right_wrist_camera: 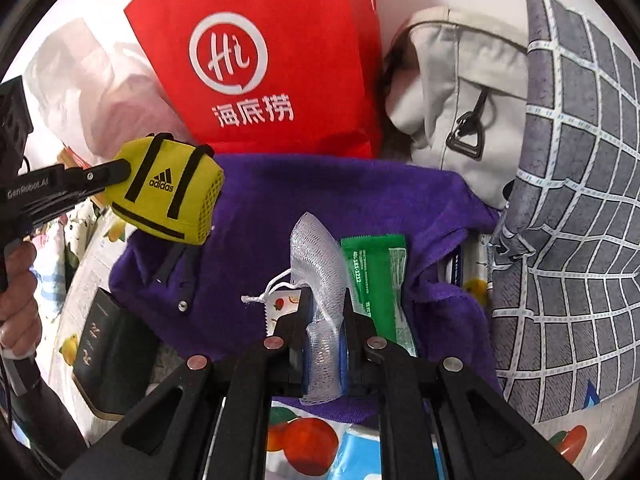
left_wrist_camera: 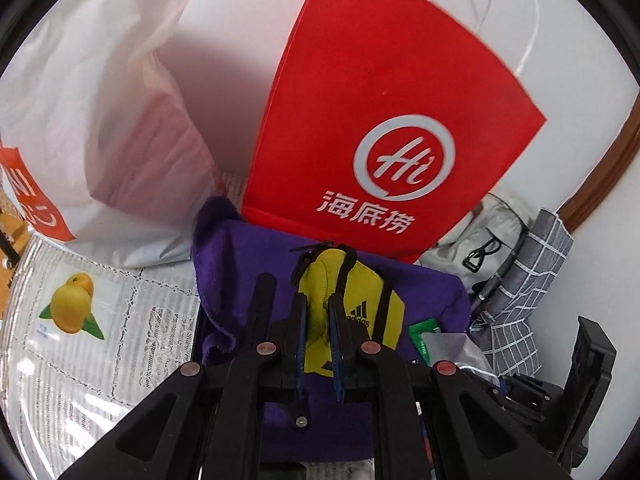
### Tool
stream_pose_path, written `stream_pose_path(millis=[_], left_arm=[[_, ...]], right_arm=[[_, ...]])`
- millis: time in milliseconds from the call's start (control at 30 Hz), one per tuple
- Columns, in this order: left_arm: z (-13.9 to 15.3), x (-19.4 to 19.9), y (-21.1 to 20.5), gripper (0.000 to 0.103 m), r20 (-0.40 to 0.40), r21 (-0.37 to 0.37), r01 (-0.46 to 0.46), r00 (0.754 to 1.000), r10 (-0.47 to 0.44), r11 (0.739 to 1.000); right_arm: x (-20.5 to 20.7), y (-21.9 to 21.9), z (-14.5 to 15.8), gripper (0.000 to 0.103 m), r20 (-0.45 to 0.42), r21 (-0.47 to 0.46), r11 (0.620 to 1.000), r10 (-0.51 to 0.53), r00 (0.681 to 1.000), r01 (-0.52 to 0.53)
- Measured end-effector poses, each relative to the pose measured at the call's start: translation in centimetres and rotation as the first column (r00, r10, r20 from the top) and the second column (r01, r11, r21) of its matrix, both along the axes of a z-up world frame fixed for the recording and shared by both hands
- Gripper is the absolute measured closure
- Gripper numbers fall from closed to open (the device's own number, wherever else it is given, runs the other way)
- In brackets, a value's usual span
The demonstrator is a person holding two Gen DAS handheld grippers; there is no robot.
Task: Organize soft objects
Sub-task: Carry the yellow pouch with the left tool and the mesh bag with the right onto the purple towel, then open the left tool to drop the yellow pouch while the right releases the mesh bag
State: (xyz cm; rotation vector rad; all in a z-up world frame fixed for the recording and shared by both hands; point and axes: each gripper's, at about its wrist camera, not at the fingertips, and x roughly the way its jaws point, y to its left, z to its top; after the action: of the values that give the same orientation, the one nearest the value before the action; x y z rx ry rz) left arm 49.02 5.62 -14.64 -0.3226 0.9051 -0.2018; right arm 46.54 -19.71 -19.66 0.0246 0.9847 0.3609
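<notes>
Left gripper (left_wrist_camera: 318, 320) is clamped tight on a yellow pouch (left_wrist_camera: 352, 300) marked "adidas", held lower centre of the left wrist view over a purple towel (left_wrist_camera: 248, 264); in the right wrist view the same pouch (right_wrist_camera: 168, 192) sits at centre left, clear of the towel (right_wrist_camera: 320, 200). Right gripper (right_wrist_camera: 328, 312) is closed on a white mesh bag (right_wrist_camera: 316, 264) at lower centre, just left of a green packet (right_wrist_camera: 376, 276) lying on the towel. Red bag (right_wrist_camera: 280, 60) above reads "Hi" and "海底捞"; the left gripper's arm (right_wrist_camera: 60, 184) reads "GenRobot.AI".
</notes>
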Motion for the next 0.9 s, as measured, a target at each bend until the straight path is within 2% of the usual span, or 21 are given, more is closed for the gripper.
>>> stream_pose_path(millis=[200,367,567,767,900], left_arm=[[-2.1,1.3,0.1,0.092,-0.051,-0.01,-0.007,0.999,0.006,1.0],[-3.1,1.7,0.0,0.092,-0.072,-0.049,0.013,0.997,-0.016,0.999],[-4.3,2.3,-0.7,0.092,-0.106,-0.007,0.02,0.994,-0.02,1.0],[-4.9,2.6,-0.8,0.092,-0.14,0.008,0.019,0.99,-0.017,1.0],[-4.7,2.5,-0.9,0.092,-0.135,0.022,0.018,0.991,-0.015,1.0]], right_arm=[[0.3,-0.3,-0.5,0.093,-0.003,-0.007,1.0,-0.017,1.0,0.017],[0.5,0.2,-1.3,0.092,-0.002,-0.036,0.999,-0.03,1.0,0.03],[0.8,1.3,-2.3,0.09,0.0,-0.088,0.996,-0.027,1.0,0.026],[1.1,1.7,-2.9,0.089,-0.016,-0.082,0.996,-0.026,1.0,0.025],[1.3,1.9,-3.0,0.089,-0.021,-0.077,0.997,-0.029,0.999,0.028]])
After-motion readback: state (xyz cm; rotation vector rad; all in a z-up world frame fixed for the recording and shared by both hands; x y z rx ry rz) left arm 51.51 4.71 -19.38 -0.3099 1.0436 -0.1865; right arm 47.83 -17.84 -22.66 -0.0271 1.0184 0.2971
